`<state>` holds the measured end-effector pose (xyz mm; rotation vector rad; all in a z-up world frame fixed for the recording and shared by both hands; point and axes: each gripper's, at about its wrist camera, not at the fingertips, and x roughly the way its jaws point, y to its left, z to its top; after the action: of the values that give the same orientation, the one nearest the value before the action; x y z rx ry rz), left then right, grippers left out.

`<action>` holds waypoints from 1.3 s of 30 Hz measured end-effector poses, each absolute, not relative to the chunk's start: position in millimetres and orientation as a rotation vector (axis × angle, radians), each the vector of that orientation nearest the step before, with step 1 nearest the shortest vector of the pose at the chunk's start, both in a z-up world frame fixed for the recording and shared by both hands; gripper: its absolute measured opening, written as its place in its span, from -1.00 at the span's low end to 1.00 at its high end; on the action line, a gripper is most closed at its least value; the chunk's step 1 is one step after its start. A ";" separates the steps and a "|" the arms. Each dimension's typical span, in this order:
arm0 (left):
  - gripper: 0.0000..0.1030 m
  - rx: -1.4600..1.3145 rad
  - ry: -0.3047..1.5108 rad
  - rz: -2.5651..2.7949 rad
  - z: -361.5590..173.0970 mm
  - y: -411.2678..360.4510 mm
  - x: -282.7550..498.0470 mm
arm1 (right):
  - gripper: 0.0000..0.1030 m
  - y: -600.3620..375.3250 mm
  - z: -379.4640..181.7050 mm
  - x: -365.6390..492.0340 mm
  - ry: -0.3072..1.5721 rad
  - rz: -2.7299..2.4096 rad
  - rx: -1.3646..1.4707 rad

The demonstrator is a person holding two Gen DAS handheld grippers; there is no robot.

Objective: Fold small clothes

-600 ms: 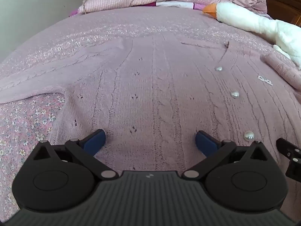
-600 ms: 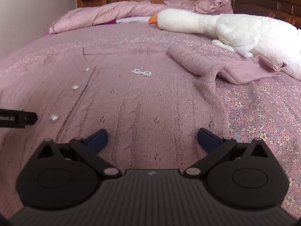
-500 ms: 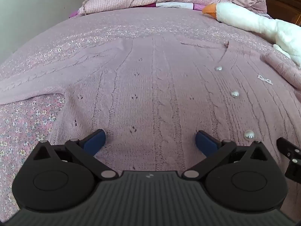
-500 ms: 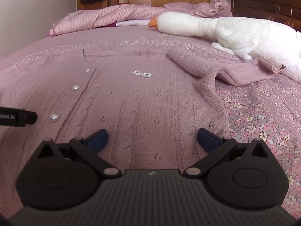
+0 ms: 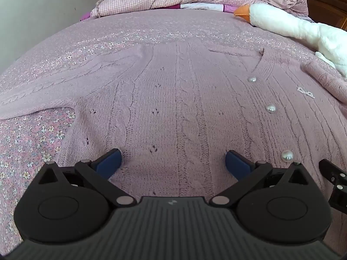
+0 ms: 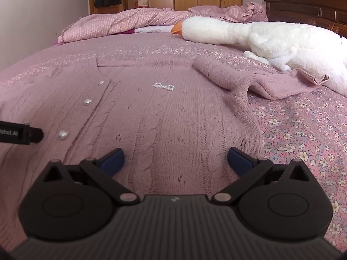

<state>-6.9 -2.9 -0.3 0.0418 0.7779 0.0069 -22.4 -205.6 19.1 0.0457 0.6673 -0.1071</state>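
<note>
Little has moved since the earlier frames: both views sit marginally closer to the hem.

Left wrist view: left tool (image 5: 172, 161), fingers apart and empty, hovers low over the cardigan (image 5: 184, 99), spread flat and buttoned on the bed (image 5: 32, 134), probably to seize the hem; one sleeve (image 5: 54, 91) runs toward 9 o'clock.

Right wrist view: right tool (image 6: 175, 160), likewise parted and empty; the other sleeve (image 6: 249, 80) lies at 2 o'clock, touching the plush goose (image 6: 271, 39).

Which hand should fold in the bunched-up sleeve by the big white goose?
Probably the right. The right gripper hangs open over the cardigan on the side where the bunched sleeve lies beside the goose. The left gripper, also open, is nearer the flat sleeve.
</note>
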 end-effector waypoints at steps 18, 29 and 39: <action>1.00 0.040 0.778 0.007 5.2 -0.5 0.4 | 1.00 -206.3 18.9 -22.8 0.664 -0.106 0.046; 1.00 0.043 0.772 0.008 0.4 -3.0 -6.7 | 1.00 -206.5 18.9 -22.5 0.663 -0.106 0.046; 1.00 0.044 0.772 0.008 -0.3 -3.0 -7.1 | 1.00 -206.8 18.5 -23.1 0.661 -0.105 0.045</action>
<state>-7.1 -3.0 -0.3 0.0438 0.7719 0.0077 -23.1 -206.8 18.5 0.0451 0.6612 -0.1055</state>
